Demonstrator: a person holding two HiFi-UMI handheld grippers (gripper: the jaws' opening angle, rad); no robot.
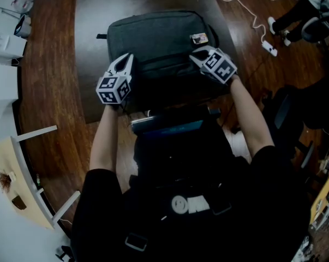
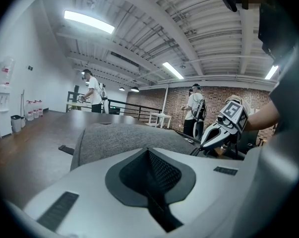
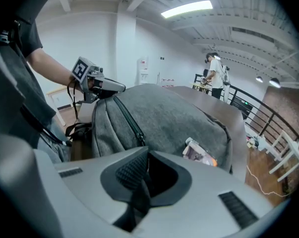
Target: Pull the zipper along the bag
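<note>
Bag (image 1: 153, 37), grey, lies flat mid-table on the dark table (image 1: 93, 21), its zipper (image 3: 127, 118) running along the side nearest the person. Left gripper (image 1: 126, 60) is at the bag's near left corner with jaws closed together. The right gripper (image 1: 193, 58) is at the near right corner, jaws likewise closed where the zipper line ends; whether they pinch the pull does not show

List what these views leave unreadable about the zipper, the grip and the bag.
The zipper pull: hidden under the closed jaws of the right gripper, right gripper view; gripped or not, unclear.
The zipper on the near side of the bag: head view, too dark to trace.
The card on the bag: print too small, head and right gripper views.
</note>
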